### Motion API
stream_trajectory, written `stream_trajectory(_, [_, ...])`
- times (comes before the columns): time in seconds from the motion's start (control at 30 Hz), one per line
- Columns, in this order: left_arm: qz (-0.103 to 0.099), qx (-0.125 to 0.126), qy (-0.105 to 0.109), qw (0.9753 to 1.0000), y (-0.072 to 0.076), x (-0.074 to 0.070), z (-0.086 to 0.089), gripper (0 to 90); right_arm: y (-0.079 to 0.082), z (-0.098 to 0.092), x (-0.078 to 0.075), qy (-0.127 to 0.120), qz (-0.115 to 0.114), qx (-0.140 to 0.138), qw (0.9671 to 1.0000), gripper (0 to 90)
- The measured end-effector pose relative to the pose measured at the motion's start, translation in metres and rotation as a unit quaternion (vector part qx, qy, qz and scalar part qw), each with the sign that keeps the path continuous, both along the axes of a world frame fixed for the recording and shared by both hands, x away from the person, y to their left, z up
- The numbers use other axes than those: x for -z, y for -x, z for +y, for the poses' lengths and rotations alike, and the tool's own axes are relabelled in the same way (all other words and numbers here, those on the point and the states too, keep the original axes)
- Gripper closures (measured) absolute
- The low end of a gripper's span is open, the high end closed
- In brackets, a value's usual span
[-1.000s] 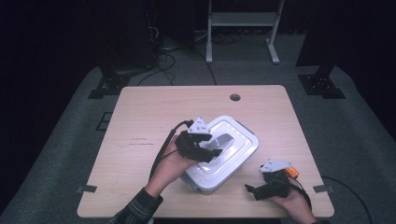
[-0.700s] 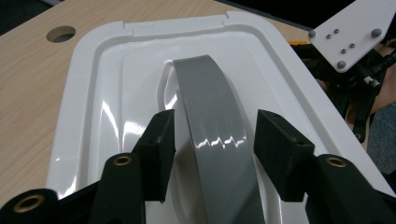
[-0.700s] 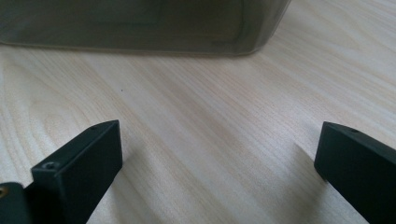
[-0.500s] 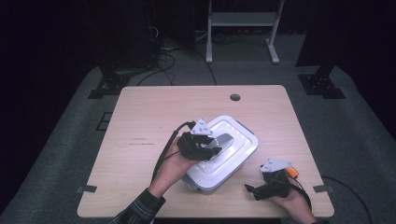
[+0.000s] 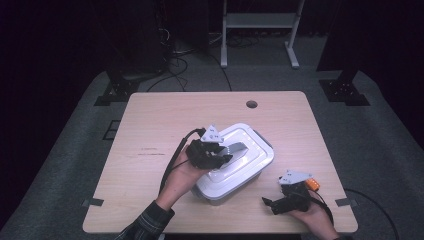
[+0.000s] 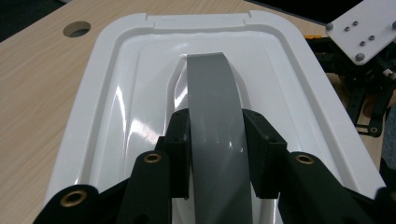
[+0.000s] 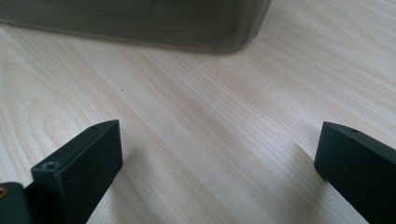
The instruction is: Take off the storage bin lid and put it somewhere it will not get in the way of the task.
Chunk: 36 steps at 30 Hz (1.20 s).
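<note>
Left gripper point(image 6: 215, 154) clamps lidded white box's point(image 5: 250, 160) grey handle point(image 6: 215, 116).

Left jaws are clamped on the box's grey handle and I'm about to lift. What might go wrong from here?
1. The left gripper holds the grey handle near one end, not mid-span, so the white box may tilt or swing as it rises.
2. The handle sits on the lid; whether the lid is latched cannot be told, so it might come off alone.
3. The right gripper rests open on the table close to the box, which could swing into it.
</note>
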State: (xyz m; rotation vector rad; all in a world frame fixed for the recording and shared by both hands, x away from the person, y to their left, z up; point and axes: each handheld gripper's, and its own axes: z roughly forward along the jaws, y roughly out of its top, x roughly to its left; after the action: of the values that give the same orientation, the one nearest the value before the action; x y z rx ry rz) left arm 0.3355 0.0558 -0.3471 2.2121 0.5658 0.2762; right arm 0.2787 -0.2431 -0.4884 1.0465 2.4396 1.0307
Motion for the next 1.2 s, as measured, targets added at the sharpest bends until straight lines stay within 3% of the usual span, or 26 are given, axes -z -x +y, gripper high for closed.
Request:
stream_trajectory(0.67, [0.0, 0.011, 0.029, 0.9995, 0.0, -0.009, 0.008, 66.3, 0.0, 0.0, 0.0, 0.001, 0.0, -0.001, 1.0, 0.1])
stream_trajectory(1.2, [-0.011, -0.002, 0.044, 0.999, 0.0, -0.02, 0.022, 66.3, 0.0, 0.0, 0.0, 0.001, 0.0, -0.002, 1.0, 0.1])
